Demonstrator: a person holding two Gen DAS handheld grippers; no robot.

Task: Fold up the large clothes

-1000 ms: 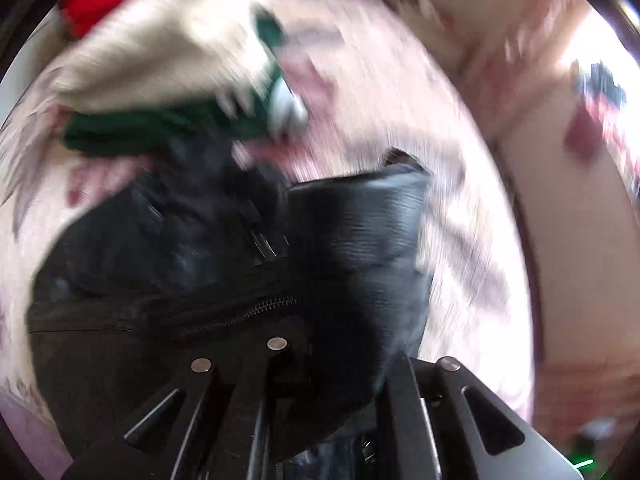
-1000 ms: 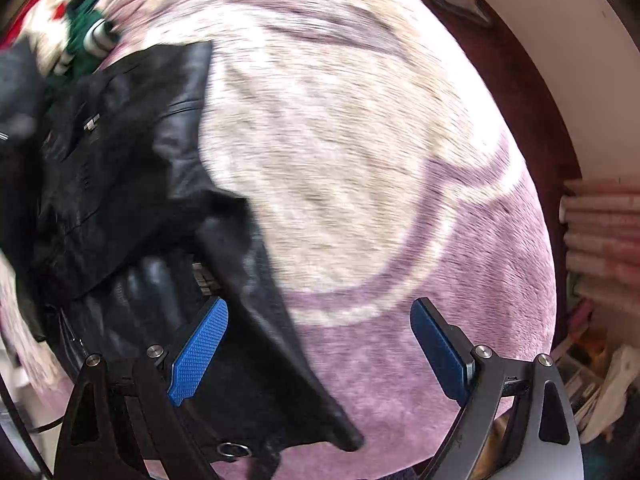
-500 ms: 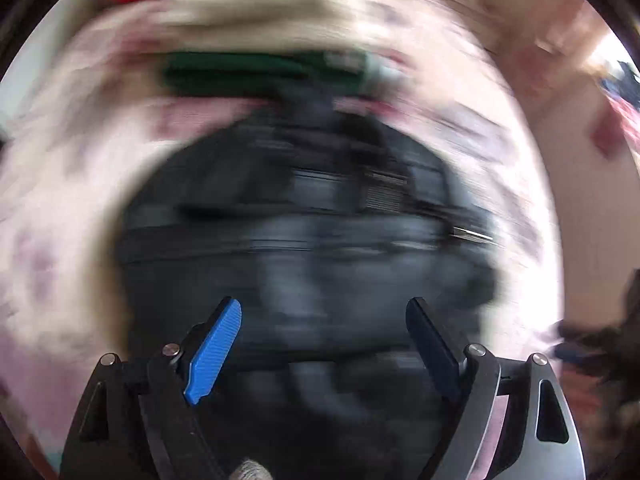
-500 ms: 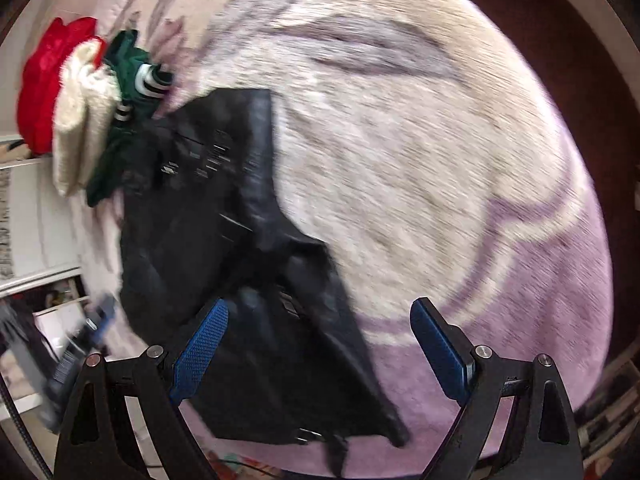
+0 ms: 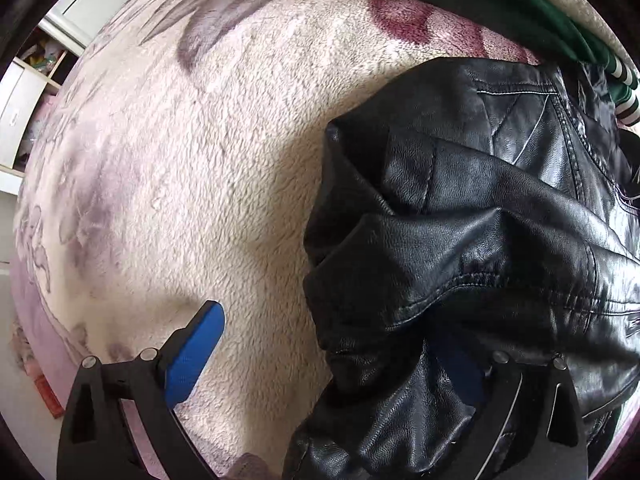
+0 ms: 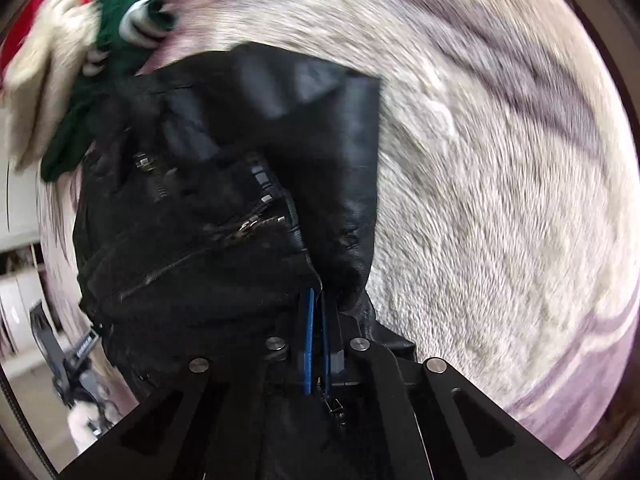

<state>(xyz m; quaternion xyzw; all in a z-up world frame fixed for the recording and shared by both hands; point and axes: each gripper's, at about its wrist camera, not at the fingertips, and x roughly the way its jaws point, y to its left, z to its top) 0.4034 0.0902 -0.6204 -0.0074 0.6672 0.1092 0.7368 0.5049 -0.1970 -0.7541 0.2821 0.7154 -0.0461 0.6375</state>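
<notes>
A black leather jacket point(image 5: 472, 240) lies crumpled on a cream and pink fleece blanket point(image 5: 208, 168). My left gripper point(image 5: 324, 328) points straight down at the jacket's left edge, and its jaws are opening wide. Its left blue pad point(image 5: 192, 356) hangs over bare blanket, while a jacket fold partly covers the right pad point(image 5: 456, 372). Neither pad presses on the leather. In the right wrist view the jacket point(image 6: 224, 208) fills the left half, zips showing. My right gripper point(image 6: 318, 292) is shut on a fold of its leather edge.
A green garment with white striped cuffs point(image 6: 120, 32), a cream one point(image 6: 44, 80) and a red one point(image 6: 24, 12) are piled beyond the jacket. The green one point(image 5: 500, 4) touches the jacket's far edge. White shelves point(image 5: 24, 92) stand past the blanket's left side.
My left gripper let go of the jacket, opened and swung over to its left edge. My right gripper went from wide open to shut on the jacket's fold and moved closer to it.
</notes>
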